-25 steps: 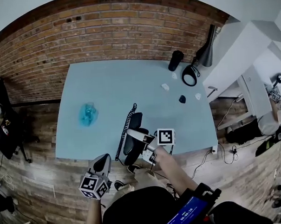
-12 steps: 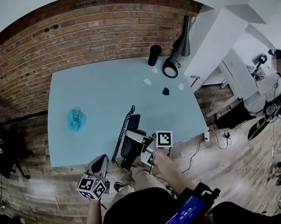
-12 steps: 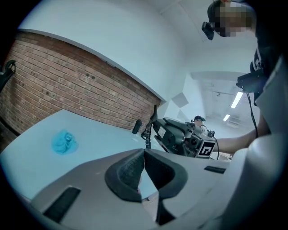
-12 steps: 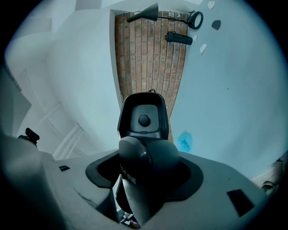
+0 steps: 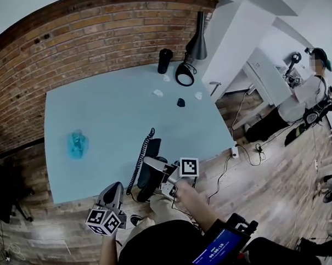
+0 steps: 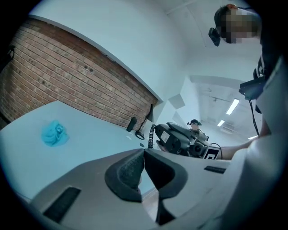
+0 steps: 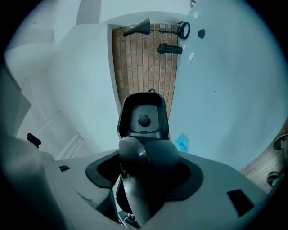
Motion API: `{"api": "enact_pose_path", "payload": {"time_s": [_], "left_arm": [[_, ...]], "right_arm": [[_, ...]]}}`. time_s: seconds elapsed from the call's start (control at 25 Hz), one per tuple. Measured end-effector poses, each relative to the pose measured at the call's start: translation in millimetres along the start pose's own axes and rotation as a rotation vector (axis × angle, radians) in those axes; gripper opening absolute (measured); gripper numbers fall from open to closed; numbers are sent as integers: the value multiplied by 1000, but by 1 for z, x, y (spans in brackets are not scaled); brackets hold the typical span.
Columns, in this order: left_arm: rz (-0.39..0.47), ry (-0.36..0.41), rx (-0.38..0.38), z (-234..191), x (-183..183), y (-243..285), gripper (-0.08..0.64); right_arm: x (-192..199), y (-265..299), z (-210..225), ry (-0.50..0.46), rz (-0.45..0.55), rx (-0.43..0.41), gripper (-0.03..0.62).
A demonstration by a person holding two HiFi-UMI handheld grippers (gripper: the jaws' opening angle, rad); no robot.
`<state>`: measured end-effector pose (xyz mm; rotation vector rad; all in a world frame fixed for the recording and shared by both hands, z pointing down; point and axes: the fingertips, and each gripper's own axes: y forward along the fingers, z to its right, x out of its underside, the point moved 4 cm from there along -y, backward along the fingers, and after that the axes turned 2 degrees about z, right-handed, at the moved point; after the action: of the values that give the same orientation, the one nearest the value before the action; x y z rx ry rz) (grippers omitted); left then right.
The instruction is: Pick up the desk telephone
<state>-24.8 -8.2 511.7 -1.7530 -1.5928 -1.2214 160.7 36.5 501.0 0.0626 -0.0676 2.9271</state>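
crumpled blue cloth [image 5: 77, 144] on table [image 5: 107, 104] left; black cylinder [image 5: 164, 60], lamp [image 5: 197, 44] at far edge.

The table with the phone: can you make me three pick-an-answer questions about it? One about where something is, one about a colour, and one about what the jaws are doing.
1. Where is the crumpled blue thing?
A. On the left part of the table
B. Under the telephone
C. On the floor

2. What colour is the telephone?
A. Red
B. Black
C. White

3. The jaws of the right gripper are:
A. wide open
B. shut on a cup
C. shut on the telephone

Answers:
1 A: the head view shows it lying alone there.
2 B: every view shows it dark.
3 C: the right gripper view shows the telephone clamped between the jaws.
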Motion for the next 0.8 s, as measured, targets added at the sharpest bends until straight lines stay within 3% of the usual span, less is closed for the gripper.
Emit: {"api": "enact_pose_path", "payload": {"time_s": [0.2, 0.8], "left_arm": [[-18, -5, 1, -4, 7, -1, 9], [-36, -7, 20, -5, 12, 9, 9]], "right_arm": [[2, -8, 0, 33, 24, -3, 276], [-13, -3, -4, -19, 50, -26, 276]]}}
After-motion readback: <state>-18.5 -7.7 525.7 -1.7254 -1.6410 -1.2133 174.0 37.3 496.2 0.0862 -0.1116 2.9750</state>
